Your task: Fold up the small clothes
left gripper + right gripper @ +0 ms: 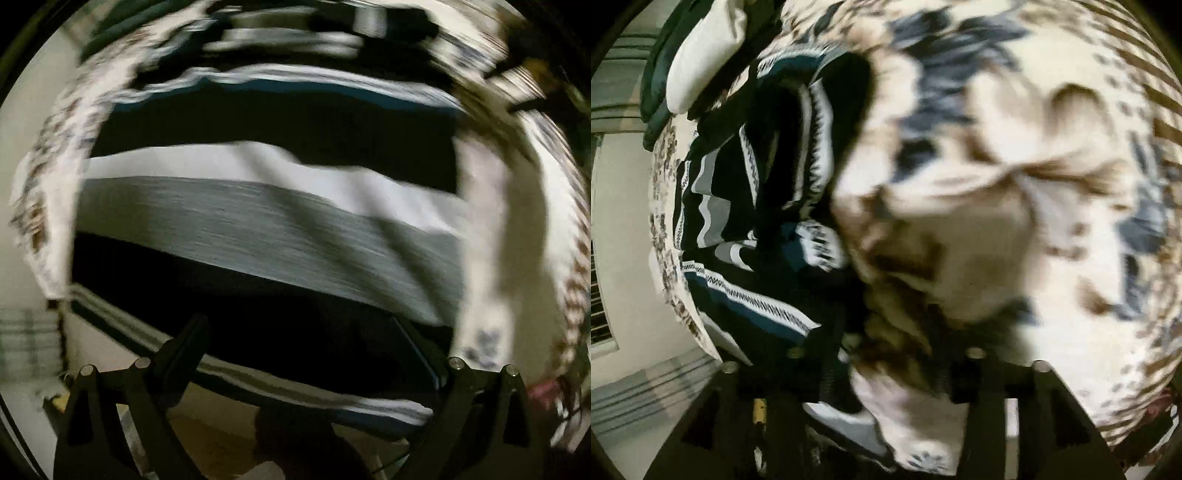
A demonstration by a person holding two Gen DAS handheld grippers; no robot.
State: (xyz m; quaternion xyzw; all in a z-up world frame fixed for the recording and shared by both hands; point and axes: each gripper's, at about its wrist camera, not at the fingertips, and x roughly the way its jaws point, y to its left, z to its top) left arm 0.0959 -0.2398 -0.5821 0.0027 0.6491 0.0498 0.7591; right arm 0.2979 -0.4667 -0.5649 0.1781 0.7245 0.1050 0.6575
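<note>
A dark garment with black, white and grey bands [266, 221] lies spread on a patterned cream bedcover [517, 229] and fills the left wrist view, blurred by motion. My left gripper [310, 354] hangs just above its near edge with its fingers [184, 347] wide apart and nothing between them. In the right wrist view the same striped garment [768, 184] lies bunched at the left. My right gripper [886, 354] is close against the bedcover [1015, 184], with cloth bunched between its fingers; the tips are hidden.
A folded white and dark item [701, 62] lies at the far end of the bed. The bed's edge and pale floor [221, 424] show below the left gripper. A pale wall [624, 240] stands at the left.
</note>
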